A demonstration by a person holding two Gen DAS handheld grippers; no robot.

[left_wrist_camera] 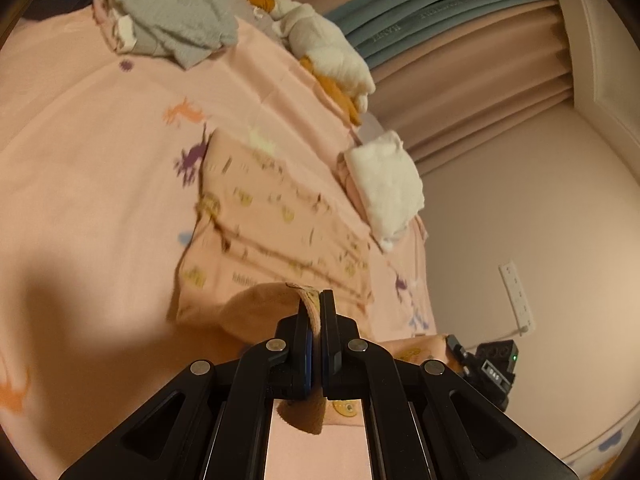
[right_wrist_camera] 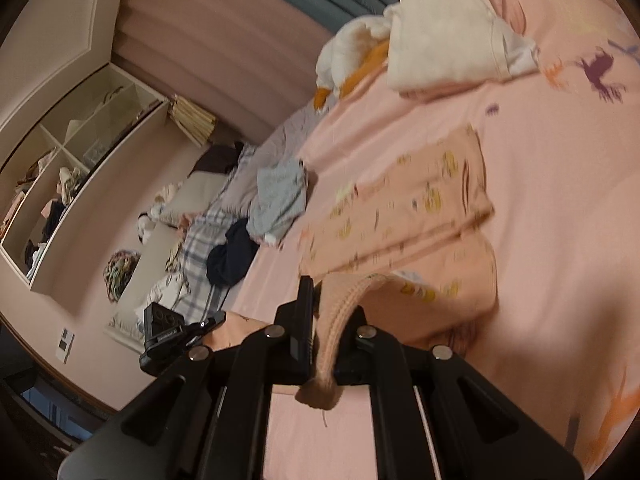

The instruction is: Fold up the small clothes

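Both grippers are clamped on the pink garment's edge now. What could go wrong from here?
The left gripper pinches only a thin strip of the garment, so the hem could slip out. The right gripper holds a bunched ribbed edge, which may fold unevenly. The white stack lies close by and could get swept aside.

Before me lies a pink bedsheet (left_wrist_camera: 80, 152) printed with small animals. A white and orange plush toy (left_wrist_camera: 328, 48) rests along its far edge, against the padded headboard (left_wrist_camera: 460, 92). A white power strip (left_wrist_camera: 517, 296) hangs on the wall. Off to my side I see open shelves (right_wrist_camera: 80, 132) and a plaid blanket (right_wrist_camera: 200, 248)
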